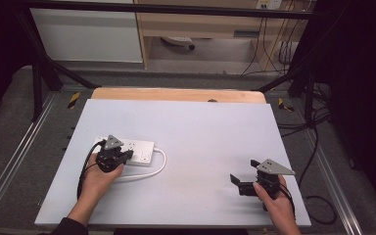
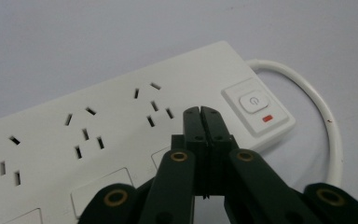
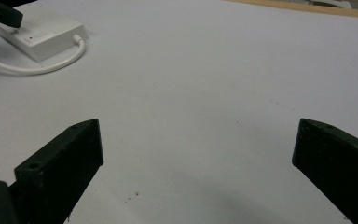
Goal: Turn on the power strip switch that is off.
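Note:
A white power strip (image 1: 136, 149) lies flat on the left half of the table, its white cable (image 1: 159, 165) looping off its right end. In the left gripper view the power strip (image 2: 121, 121) shows several socket groups and a power button (image 2: 253, 101) with a small red light (image 2: 267, 118) below it. My left gripper (image 2: 200, 112) is shut with nothing in it, its tips just above the strip's top, close to the button. From above, the left gripper (image 1: 122, 157) sits at the strip's near edge. My right gripper (image 1: 244, 172) stands open over bare table at the right, jaws wide apart (image 3: 198, 144).
The table top is a pale grey board (image 1: 200, 132) with a wooden strip (image 1: 176, 94) along its far edge. A black frame (image 1: 44, 73) surrounds it, cables (image 1: 318, 147) hang off the right side. The power strip's end (image 3: 42, 35) appears far off in the right gripper view.

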Motion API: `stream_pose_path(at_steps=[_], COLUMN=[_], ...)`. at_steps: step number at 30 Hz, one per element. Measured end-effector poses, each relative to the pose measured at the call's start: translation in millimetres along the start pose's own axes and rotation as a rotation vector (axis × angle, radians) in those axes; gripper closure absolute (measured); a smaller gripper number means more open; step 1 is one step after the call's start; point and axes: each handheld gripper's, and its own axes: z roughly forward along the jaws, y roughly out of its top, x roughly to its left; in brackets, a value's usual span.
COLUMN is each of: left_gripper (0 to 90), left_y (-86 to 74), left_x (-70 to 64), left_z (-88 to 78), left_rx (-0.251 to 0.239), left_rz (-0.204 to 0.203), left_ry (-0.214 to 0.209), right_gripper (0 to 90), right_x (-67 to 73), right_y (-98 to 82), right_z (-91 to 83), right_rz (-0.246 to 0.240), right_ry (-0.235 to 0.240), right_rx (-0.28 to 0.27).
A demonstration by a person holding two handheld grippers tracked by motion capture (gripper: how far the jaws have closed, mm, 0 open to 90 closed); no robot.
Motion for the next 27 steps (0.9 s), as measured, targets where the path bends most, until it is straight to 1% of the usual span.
stream_pose_path(at_steps=[10,14,24,27], left_gripper=[90.0,90.0,90.0,90.0], left_y=[-0.4,0.1,1.3,1.6], left_x=[1.7,2.0,1.0,0.3], left_z=[0.6,2.0,3.2,3.2], left_rx=[0.004,0.011,0.012,0.013], left_rz=[-0.005,-0.01,-0.011,-0.005], left_ry=[0.006,0.001,-0.003,-0.009], right_gripper=[2.3,2.3,2.3,2.3], right_x=[-0.1,0.2,0.1,0.1], right_y=[0.0,0.0,-0.1,0.0], right_z=[0.1,0.3,-0.1,0.1], right_rz=[0.0,-0.001,0.0,-0.003], right_ry=[-0.001,0.001,0.0,0.0], right_rx=[0.0,0.001,0.001,0.001])
